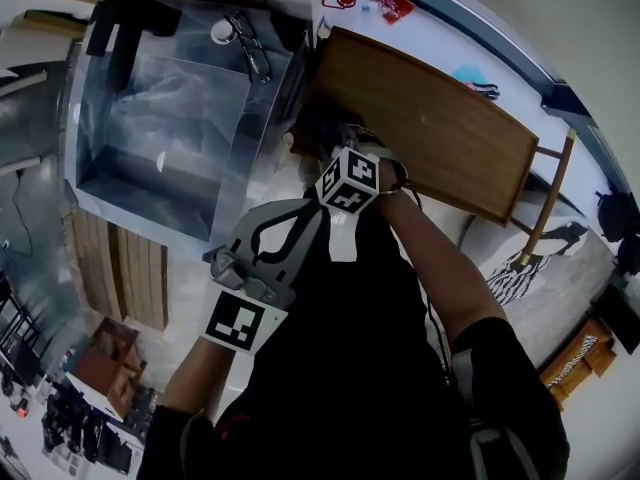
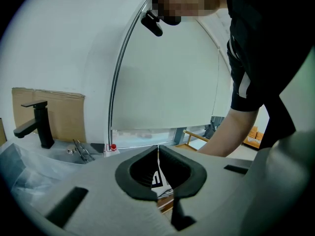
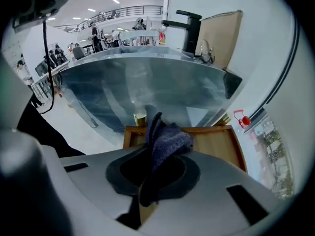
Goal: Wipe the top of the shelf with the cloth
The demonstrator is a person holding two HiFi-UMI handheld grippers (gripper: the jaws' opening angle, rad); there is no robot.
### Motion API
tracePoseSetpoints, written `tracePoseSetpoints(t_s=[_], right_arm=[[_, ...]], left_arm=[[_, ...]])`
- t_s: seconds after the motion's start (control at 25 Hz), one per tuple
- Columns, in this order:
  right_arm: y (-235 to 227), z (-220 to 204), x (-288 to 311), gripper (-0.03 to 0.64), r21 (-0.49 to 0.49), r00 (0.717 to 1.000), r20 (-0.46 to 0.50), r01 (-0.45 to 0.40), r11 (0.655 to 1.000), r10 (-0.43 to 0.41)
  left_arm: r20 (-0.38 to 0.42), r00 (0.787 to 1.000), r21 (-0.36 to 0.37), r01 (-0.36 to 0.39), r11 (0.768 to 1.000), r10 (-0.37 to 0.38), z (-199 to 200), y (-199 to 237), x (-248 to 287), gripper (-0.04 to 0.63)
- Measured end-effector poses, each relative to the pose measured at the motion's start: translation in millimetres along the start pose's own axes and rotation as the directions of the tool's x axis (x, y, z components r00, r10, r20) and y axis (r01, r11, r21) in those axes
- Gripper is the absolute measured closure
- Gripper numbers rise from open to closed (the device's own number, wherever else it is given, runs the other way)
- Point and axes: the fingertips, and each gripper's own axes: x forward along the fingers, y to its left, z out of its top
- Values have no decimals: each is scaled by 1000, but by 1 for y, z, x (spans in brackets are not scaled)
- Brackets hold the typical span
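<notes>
Wooden shelf top (image 3: 216,144) beside steel sink (image 3: 147,77), right tool (image 3: 153,146) tight on blue cloth (image 3: 170,139); left tool (image 2: 158,148) closed, empty.

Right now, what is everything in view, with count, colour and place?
shelf: one, brown wood, beside the sink
cloth: one, dark blue, at the shelf's sink-side end
sink: one, steel under clear plastic, left of the shelf in the head view
tap: one, black, at the sink's back
cardboard: one sheet, tan, against the wall behind the tap
right tongs: shut on the cloth
left tongs: shut, empty, held back from the shelf
</notes>
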Motion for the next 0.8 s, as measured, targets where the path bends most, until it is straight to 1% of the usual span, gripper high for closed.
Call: tracePoseSetpoints(t_s=[0.12, 0.36, 0.64, 0.8], right_arm=[[9, 5, 12, 589, 2, 1000, -12, -24, 1000, 24], [18, -1, 26, 589, 5, 998, -49, -49, 999, 49], [22, -8, 28, 589, 18, 996, -65, -63, 998, 64], [24, -22, 22, 589, 39, 995, -70, -64, 997, 67]], left_arm=[[0, 1000, -7, -11, 1000, 11, -5, 7, -10, 569], [4, 1000, -10, -18, 1000, 18, -9, 11, -16, 569], [-6, 1000, 2, 10, 1000, -10, -7, -1, -5, 569], [-11, 1000, 21, 29, 999, -29, -2, -11, 5, 569]])
